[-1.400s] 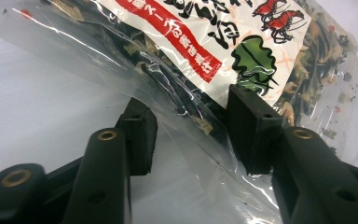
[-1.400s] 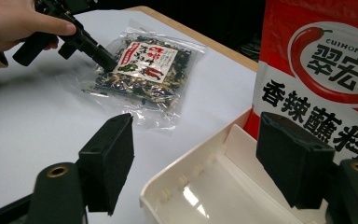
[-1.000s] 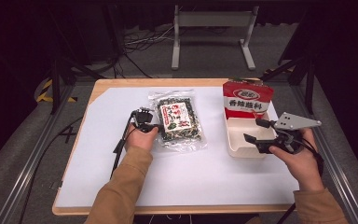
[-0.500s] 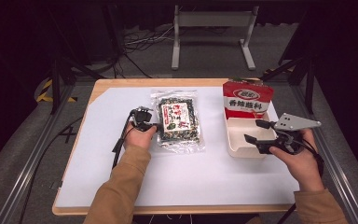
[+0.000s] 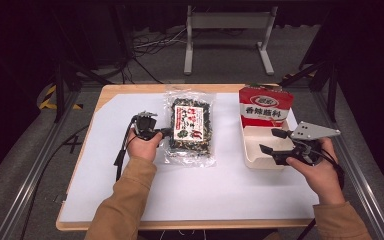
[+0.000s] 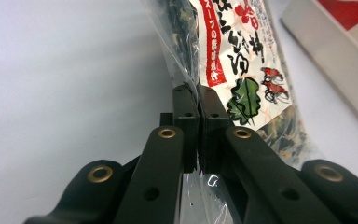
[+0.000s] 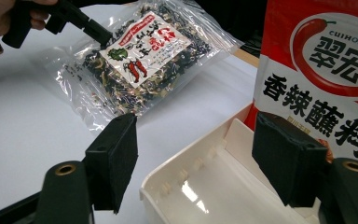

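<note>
Right gripper (image 5: 269, 141) near the table's (image 5: 230, 200) right edge, jaws wide apart, nothing held, hovering over the near end of the white tray (image 5: 252, 159). Left gripper (image 5: 166, 132) has just been closing; jaws now clamped on the left edge of the clear bag (image 5: 190, 125) of dried greens, plastic pinched between the pads (image 6: 186, 116). Bag lies mid-table, toward the far edge. Red packet (image 5: 265, 106) stands in the tray's far end.
</note>
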